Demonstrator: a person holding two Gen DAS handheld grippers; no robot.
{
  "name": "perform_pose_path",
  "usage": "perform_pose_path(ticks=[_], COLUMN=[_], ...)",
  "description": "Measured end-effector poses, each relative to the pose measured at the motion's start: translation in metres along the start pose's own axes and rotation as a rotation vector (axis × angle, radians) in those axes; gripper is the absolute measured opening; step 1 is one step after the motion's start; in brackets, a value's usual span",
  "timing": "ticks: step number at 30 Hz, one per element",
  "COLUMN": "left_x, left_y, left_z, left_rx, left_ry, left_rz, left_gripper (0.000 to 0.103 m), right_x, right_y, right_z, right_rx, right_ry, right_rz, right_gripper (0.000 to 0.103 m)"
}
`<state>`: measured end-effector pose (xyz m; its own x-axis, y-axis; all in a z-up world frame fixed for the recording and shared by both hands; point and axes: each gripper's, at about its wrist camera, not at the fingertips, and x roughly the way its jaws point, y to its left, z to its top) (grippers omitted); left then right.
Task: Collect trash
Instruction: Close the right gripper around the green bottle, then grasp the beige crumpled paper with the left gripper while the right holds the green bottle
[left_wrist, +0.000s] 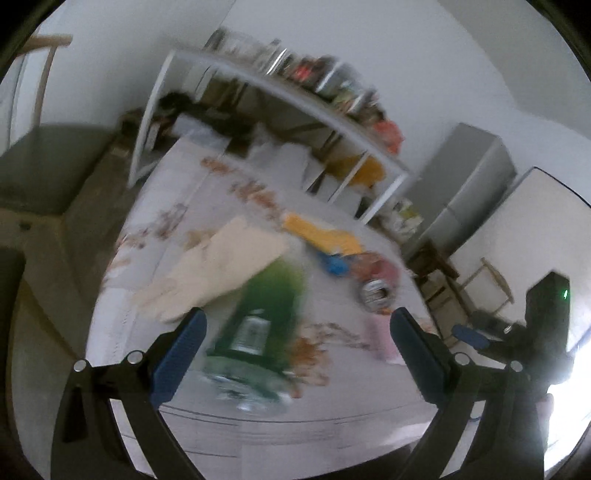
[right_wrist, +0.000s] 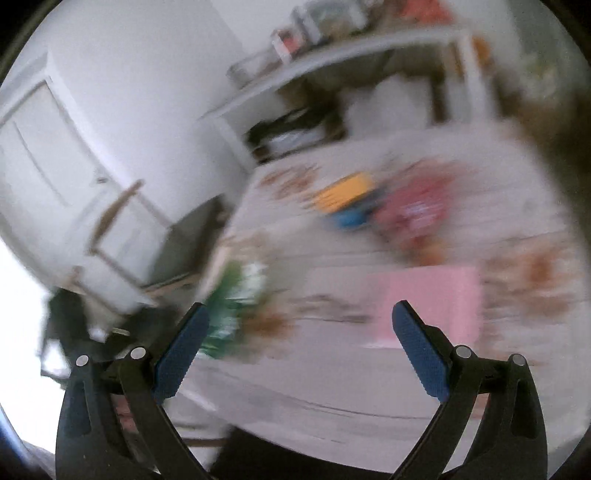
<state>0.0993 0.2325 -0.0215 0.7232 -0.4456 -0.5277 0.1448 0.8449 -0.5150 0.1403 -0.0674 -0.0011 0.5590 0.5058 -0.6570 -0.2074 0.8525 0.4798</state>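
Note:
Both views are blurred by motion. A green plastic bottle (left_wrist: 264, 328) lies on the patterned tablecloth (left_wrist: 177, 206), just ahead of my left gripper (left_wrist: 297, 325), which is open and holds nothing. Beside the bottle lies a cream paper bag (left_wrist: 218, 269). Farther off are a yellow packet (left_wrist: 321, 232), a blue piece (left_wrist: 334, 264), a red wrapper (left_wrist: 384, 266) and a metal can (left_wrist: 375, 291). My right gripper (right_wrist: 301, 317) is open over the table, with the green bottle (right_wrist: 236, 302) at its left finger and a pink paper (right_wrist: 432, 299) behind its right finger. The red wrapper (right_wrist: 413, 210) and yellow packet (right_wrist: 343, 192) lie beyond.
A white shelf rack (left_wrist: 258, 81) loaded with jars stands behind the table. A grey cabinet (left_wrist: 465, 184) is at the right, a dark chair seat (left_wrist: 48, 162) at the left. In the right wrist view a wooden chair (right_wrist: 122, 236) and a white door (right_wrist: 40, 147) are at the left.

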Motion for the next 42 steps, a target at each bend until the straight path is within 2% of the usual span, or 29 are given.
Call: perform_pose_path(ticks=[2, 3, 8, 10, 12, 13, 15, 16, 17, 18, 21, 23, 25, 29, 35, 38, 42], left_x=[0.012, 0.015, 0.015, 0.016, 0.016, 0.014, 0.009, 0.006, 0.003, 0.002, 0.001, 0.007, 0.017, 0.045, 0.105, 0.128, 0.147], left_y=[0.009, 0.009, 0.005, -0.003, -0.011, -0.013, -0.014, -0.011, -0.006, -0.002, 0.015, 0.022, 0.026, 0.026, 0.023, 0.023, 0.032], left_z=[-0.002, -0.004, -0.013, -0.018, -0.021, -0.022, -0.021, -0.017, -0.013, -0.01, 0.007, 0.017, 0.027, 0.04, 0.042, 0.038, 0.035], left_rx=[0.001, 0.003, 0.028, 0.048, 0.071, 0.08, 0.089, 0.08, 0.065, 0.053, 0.022, 0.027, 0.043, 0.146, 0.283, 0.328, 0.307], left_ry=[0.029, 0.042, 0.063, 0.088, 0.112, 0.112, 0.09, 0.07, 0.05, 0.035, 0.001, 0.005, 0.029, 0.113, 0.226, 0.264, 0.306], left_rz=[0.005, -0.003, -0.161, -0.257, -0.317, -0.328, -0.334, -0.325, -0.314, -0.302, -0.205, -0.139, -0.055, 0.085, 0.21, 0.27, 0.303], left_gripper=[0.097, 0.097, 0.097, 0.097, 0.097, 0.097, 0.097, 0.097, 0.097, 0.097, 0.096, 0.088, 0.084, 0.083, 0.083, 0.074, 0.052], right_x=[0.039, 0.052, 0.122, 0.135, 0.146, 0.151, 0.16, 0.164, 0.167, 0.17, 0.172, 0.168, 0.157, 0.139, 0.119, 0.108, 0.103], right_y=[0.008, 0.009, 0.009, 0.013, 0.02, 0.022, 0.021, 0.021, 0.02, 0.019, 0.011, 0.011, 0.012, 0.012, 0.024, 0.027, 0.03], right_z=[0.013, 0.017, 0.028, 0.025, 0.024, 0.024, 0.024, 0.024, 0.022, 0.021, 0.018, 0.016, 0.012, 0.001, -0.014, -0.023, -0.029], right_rx=[0.044, 0.071, 0.201, 0.201, 0.176, 0.167, 0.157, 0.161, 0.167, 0.176, 0.215, 0.201, 0.185, 0.135, 0.054, 0.012, -0.039], right_ry=[0.091, 0.119, 0.256, 0.289, 0.32, 0.335, 0.364, 0.377, 0.39, 0.402, 0.402, 0.39, 0.39, 0.385, 0.353, 0.335, 0.323], right_rz=[0.098, 0.111, 0.183, 0.175, 0.146, 0.127, 0.105, 0.099, 0.095, 0.097, 0.128, 0.108, 0.095, 0.053, -0.037, -0.078, -0.111], right_gripper=[0.095, 0.095, 0.094, 0.094, 0.088, 0.086, 0.073, 0.069, 0.06, 0.057, 0.055, 0.055, 0.055, 0.055, 0.054, 0.054, 0.054])
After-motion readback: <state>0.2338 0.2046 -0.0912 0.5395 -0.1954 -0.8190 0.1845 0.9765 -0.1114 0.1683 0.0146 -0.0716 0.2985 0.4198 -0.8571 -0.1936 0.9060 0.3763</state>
